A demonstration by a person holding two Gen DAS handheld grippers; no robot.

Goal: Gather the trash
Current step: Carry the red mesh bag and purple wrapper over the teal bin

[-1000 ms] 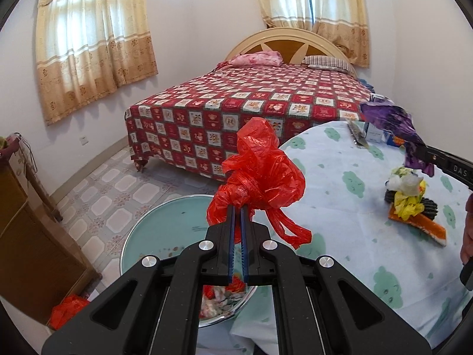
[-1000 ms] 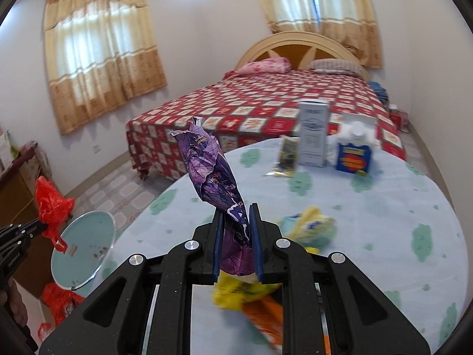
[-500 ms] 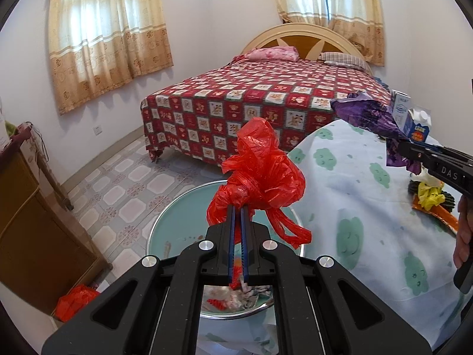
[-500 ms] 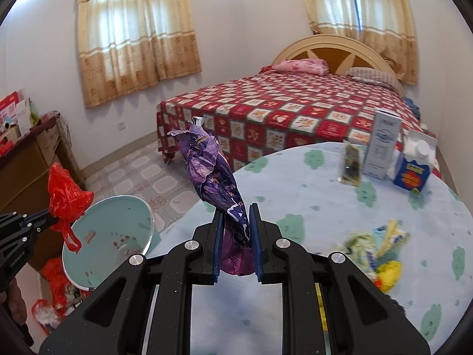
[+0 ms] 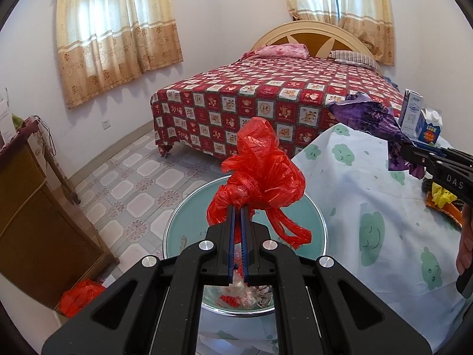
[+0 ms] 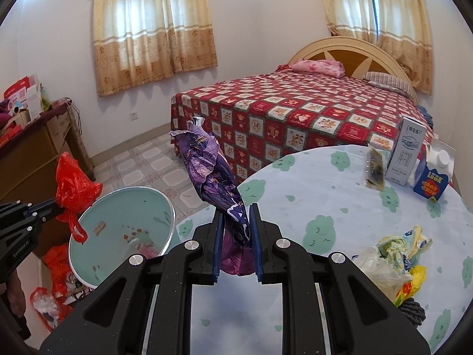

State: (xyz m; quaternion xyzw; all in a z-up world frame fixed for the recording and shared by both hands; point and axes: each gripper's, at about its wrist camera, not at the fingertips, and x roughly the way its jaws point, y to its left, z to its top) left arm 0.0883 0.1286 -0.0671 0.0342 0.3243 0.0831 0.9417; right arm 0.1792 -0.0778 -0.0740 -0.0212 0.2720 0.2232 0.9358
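My left gripper [image 5: 238,209] is shut on a crumpled red plastic bag [image 5: 263,177], held above the pale green trash bin [image 5: 174,233] that stands on the floor beside the table. The same bag [image 6: 74,186] shows at the left of the right wrist view, over the bin [image 6: 118,222]. My right gripper [image 6: 235,210] is shut on a crumpled purple wrapper [image 6: 211,171], held over the table's left edge. That wrapper [image 5: 369,118] also shows at the right of the left wrist view. Scraps lie in the bin's bottom.
A round table [image 6: 325,213] with a green-patterned cloth carries a heap of yellow wrappers [image 6: 396,260], a white carton [image 6: 408,151] and a blue carton [image 6: 431,180]. A bed [image 6: 295,112] stands behind, a wooden cabinet [image 5: 32,204] at left. Red bags [image 6: 56,263] lie on the floor.
Both grippers have swung leftward toward the bin, each keeping its grip. The purple wrapper now sits nearer the table's edge, and the bin lies more directly under the red bag.
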